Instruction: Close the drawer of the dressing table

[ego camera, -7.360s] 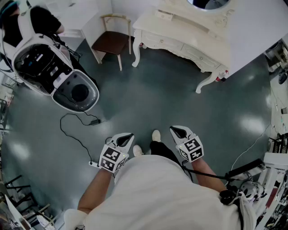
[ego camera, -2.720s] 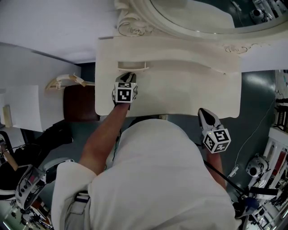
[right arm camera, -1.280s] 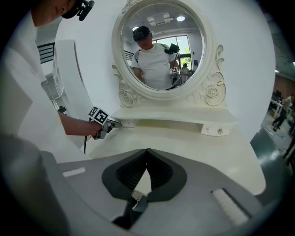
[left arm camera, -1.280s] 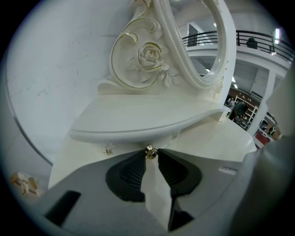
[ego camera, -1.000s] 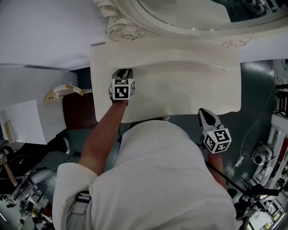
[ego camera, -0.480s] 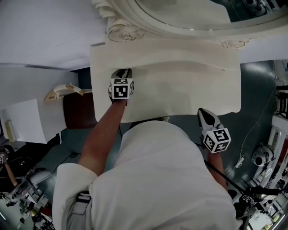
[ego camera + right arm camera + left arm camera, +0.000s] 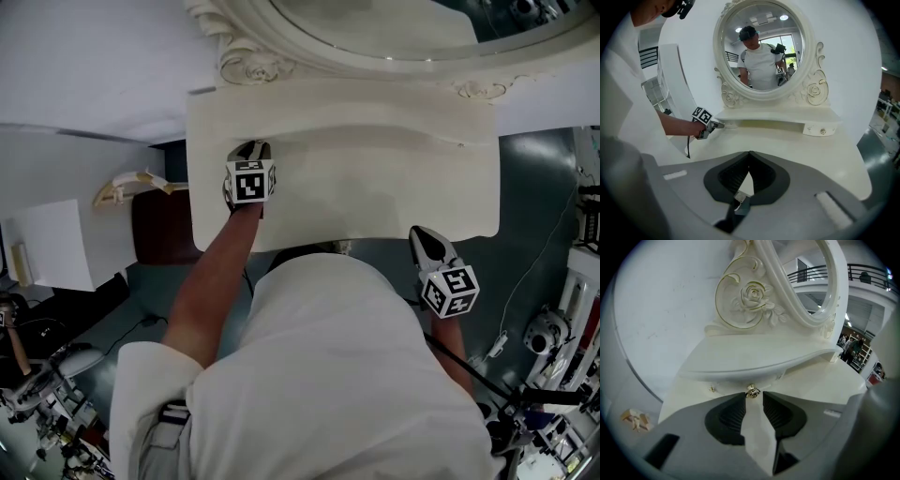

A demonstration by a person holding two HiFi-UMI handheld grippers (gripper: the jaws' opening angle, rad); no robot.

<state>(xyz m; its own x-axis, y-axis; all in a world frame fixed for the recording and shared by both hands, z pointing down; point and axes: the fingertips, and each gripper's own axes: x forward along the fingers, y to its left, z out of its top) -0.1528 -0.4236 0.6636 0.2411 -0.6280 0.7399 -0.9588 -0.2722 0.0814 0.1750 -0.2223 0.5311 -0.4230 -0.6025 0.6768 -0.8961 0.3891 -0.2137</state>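
The cream dressing table (image 7: 375,187) fills the head view. Its small left drawer (image 7: 740,386) sits flush under the curved shelf, and its brass knob (image 7: 751,391) shows in the left gripper view. My left gripper (image 7: 753,396) points at that knob. Its jaws are opening, and the knob lies just at the fingertips with a gap beside it. In the head view the left gripper (image 7: 251,150) rests at the shelf's left end. My right gripper (image 7: 419,236) hangs off the table's front right edge, shut on nothing (image 7: 749,154).
A round mirror (image 7: 761,47) in a carved frame stands behind the shelf. A second small drawer (image 7: 820,130) sits at the shelf's right end. A brown chair (image 7: 159,230) stands left of the table, and equipment and cables lie on the floor at right.
The left drawer stood out from under the shelf earlier and is now pushed in flush. Over the last second the left gripper stayed at the drawer front. The right gripper kept still.
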